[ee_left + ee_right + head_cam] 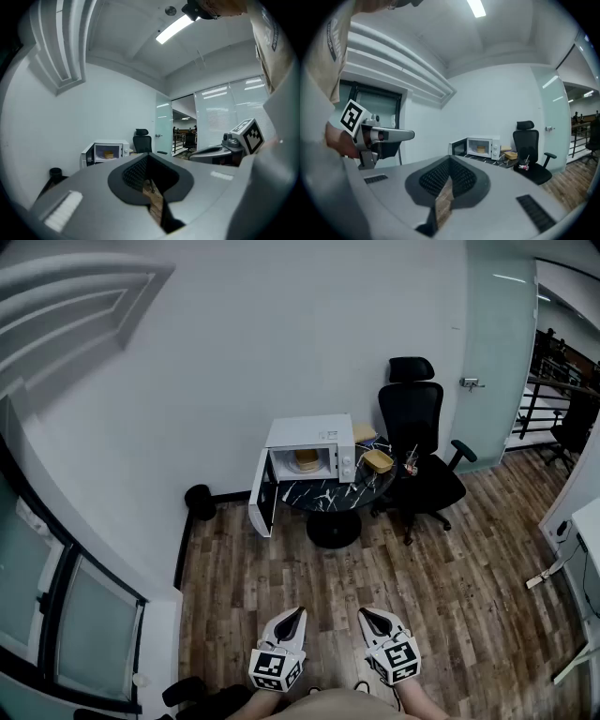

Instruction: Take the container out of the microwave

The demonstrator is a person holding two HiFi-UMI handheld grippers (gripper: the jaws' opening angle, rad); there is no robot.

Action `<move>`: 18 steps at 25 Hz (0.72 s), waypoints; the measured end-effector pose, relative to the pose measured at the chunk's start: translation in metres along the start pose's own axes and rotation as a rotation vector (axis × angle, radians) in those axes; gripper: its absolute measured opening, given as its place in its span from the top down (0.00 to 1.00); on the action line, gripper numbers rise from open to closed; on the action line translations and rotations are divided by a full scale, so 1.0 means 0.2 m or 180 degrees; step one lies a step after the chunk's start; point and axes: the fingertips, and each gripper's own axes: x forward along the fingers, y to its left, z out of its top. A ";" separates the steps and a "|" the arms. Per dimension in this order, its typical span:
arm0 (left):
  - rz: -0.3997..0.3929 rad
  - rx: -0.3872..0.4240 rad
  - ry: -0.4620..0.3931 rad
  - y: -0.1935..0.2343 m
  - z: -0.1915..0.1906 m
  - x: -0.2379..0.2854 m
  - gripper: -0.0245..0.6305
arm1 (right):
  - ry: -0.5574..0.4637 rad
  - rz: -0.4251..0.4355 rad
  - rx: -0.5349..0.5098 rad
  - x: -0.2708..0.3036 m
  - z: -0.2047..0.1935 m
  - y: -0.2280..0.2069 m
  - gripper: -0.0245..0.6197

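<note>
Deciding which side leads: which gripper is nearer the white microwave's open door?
Left. The left gripper sits almost straight below the white microwave's open door in the head view; the right gripper is off to that door's right. Both are far back.

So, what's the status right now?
Left gripper, right gripper shut, empty, far back. Container inside microwave, door open. Only floor between.

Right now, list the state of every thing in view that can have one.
microwave door: swung wide open.
container: sitting inside the microwave, not yet taken out.
second container: out on the table, to the right of the microwave.
left claw: shut, holding nothing, well short of the microwave.
right claw: shut, holding nothing, level with the left one.
</note>
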 end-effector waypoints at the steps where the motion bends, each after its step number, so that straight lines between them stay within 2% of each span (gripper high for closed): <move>1: -0.0016 -0.0005 -0.0013 0.00 0.01 0.01 0.95 | 0.0003 0.0002 -0.0018 0.00 -0.01 -0.01 0.95; 6: -0.0053 0.0007 -0.0037 0.01 0.02 -0.01 0.95 | 0.0070 0.0027 -0.0038 0.03 -0.05 0.01 0.95; 13: -0.0036 -0.0068 0.0073 0.14 -0.06 -0.03 0.95 | 0.0047 0.0135 -0.0030 0.18 -0.04 0.12 0.95; 18: -0.0092 -0.0116 0.0166 0.26 -0.17 -0.02 0.95 | 0.0091 -0.0075 0.0061 0.26 -0.10 0.11 0.95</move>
